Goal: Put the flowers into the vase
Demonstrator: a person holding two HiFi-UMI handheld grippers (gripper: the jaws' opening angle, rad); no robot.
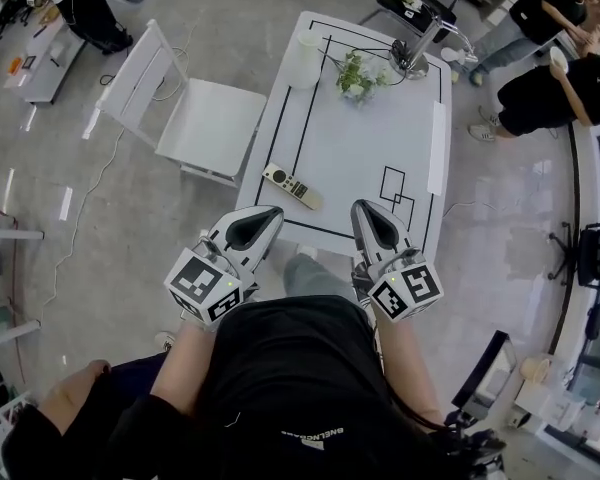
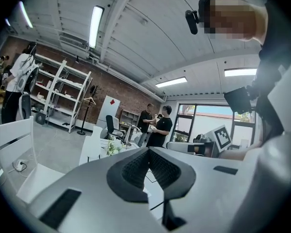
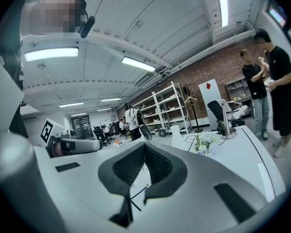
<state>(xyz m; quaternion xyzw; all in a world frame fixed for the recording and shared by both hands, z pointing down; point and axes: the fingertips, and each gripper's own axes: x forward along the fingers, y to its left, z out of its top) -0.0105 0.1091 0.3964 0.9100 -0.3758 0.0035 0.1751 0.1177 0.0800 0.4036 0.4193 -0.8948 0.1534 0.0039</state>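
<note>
Head view: flowers [image 1: 358,76] on far end of bench [image 1: 360,158] near white vase [image 1: 306,60]; left gripper [image 1: 269,214] and right gripper [image 1: 365,211] at near edge, empty, fingers pressed together.

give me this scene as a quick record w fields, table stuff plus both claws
surface: white table with black line markings
vase: white vase, upright, far left part of the table, no flowers in it
flowers: white and green flowers on the table, right of the vase, apart from it
other item: remote near the table's left side
left claw: left claw shut, empty, at the near edge
right claw: right claw shut, empty, at the near edge
task status: flowers not yet picked up
</note>
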